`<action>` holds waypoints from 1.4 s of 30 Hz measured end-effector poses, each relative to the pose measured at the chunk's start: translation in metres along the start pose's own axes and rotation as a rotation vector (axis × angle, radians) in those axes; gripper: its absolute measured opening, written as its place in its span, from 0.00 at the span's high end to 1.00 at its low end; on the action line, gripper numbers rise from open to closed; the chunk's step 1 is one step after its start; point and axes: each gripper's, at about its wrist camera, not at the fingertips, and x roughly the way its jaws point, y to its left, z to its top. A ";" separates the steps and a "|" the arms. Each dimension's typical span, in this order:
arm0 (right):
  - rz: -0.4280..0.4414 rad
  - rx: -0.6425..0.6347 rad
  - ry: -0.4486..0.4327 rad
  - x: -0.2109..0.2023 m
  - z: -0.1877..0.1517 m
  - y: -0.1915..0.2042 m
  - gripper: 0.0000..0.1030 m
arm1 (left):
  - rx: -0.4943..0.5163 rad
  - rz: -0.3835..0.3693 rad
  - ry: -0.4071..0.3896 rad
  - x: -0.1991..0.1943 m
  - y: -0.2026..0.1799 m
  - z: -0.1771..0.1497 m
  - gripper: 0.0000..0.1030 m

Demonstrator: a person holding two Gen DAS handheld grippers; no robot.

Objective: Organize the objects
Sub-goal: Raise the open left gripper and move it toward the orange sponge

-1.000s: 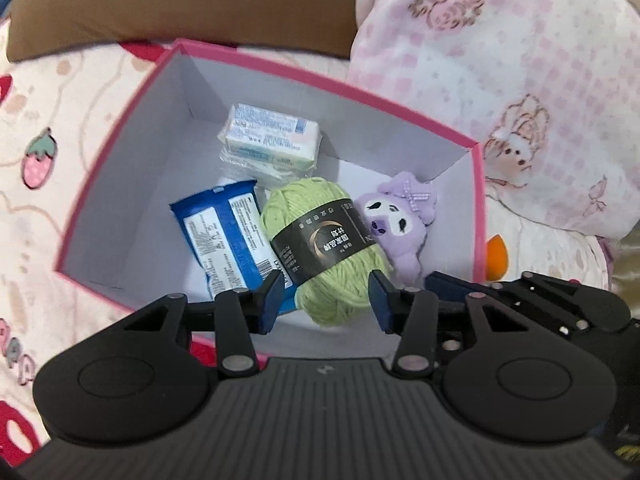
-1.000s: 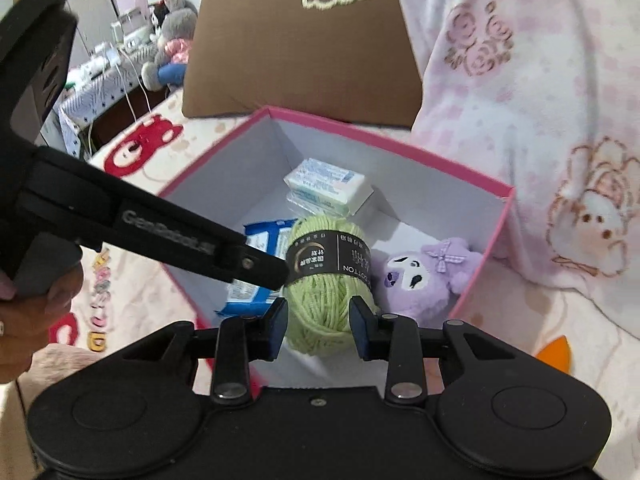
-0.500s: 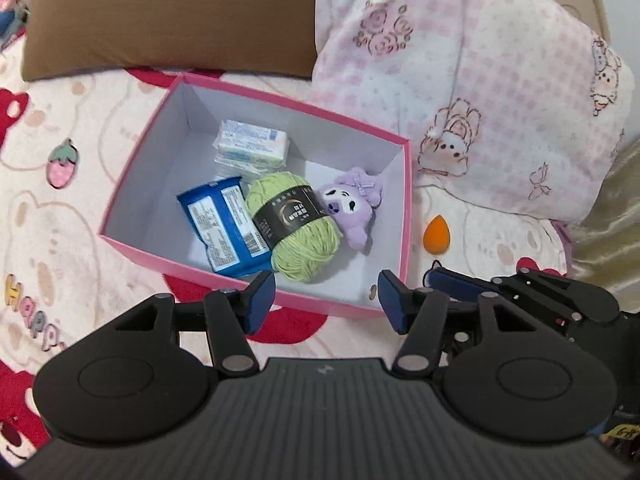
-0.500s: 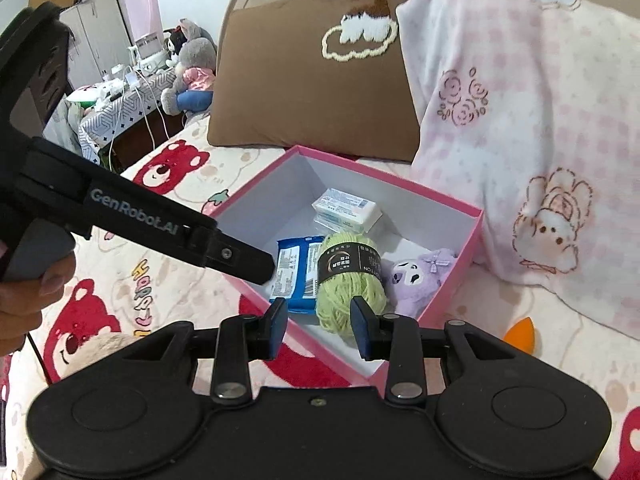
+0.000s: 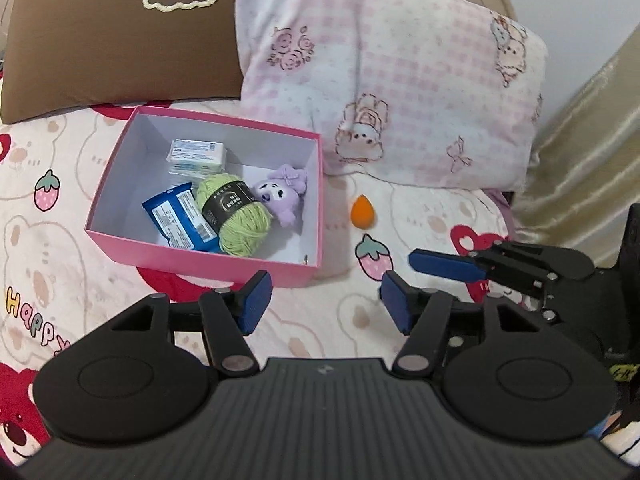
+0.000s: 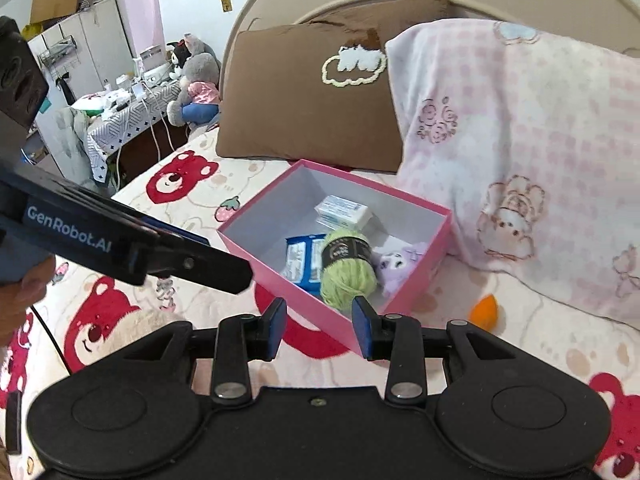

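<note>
Four items lay inside the pink box (image 5: 208, 258) on the bed (image 5: 60, 288): a white packet (image 5: 197, 155) at the far side, a blue packet (image 5: 178, 218) at near left, a green yarn ball (image 5: 236, 216) in the middle and a purple plush toy (image 5: 286, 196) to its right, touching the yarn. An orange teardrop sponge (image 5: 361, 209) sat on the bedsheet just right of the box, outside it, near the pink checked pillow (image 5: 392, 80). A brown pillow (image 5: 112, 36) stood at the far left, behind the box.

I saw my left tool (image 5: 324, 302) above the sheet on the near side of the box; its blue pads stood well apart with nothing between them, and they had just been widening. My right tool (image 6: 320, 330) hung over the box's near corner, pads apart by a narrower gap, also just opening a little, gripping nothing. From the left wrist view the right tool showed at the right edge; from the right wrist view the left tool crossed the left side, a hand (image 6: 24, 288) on its grip.
</note>
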 end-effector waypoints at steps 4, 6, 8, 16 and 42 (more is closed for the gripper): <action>-0.018 -0.010 0.009 -0.018 -0.012 -0.004 0.56 | 0.040 0.000 0.014 -0.003 -0.013 -0.010 0.41; -0.024 -0.014 0.007 -0.025 -0.018 -0.007 0.52 | 0.060 0.007 0.006 -0.004 -0.020 -0.017 0.40; -0.046 -0.020 0.000 -0.032 -0.025 -0.011 0.50 | 0.080 0.021 -0.024 -0.008 -0.027 -0.026 0.40; -0.102 0.008 -0.027 -0.048 -0.054 -0.040 0.42 | 0.132 -0.016 -0.031 0.004 -0.062 -0.049 0.38; -0.156 0.026 -0.126 0.020 -0.070 -0.127 0.24 | 0.183 -0.018 -0.084 0.148 -0.106 0.022 0.19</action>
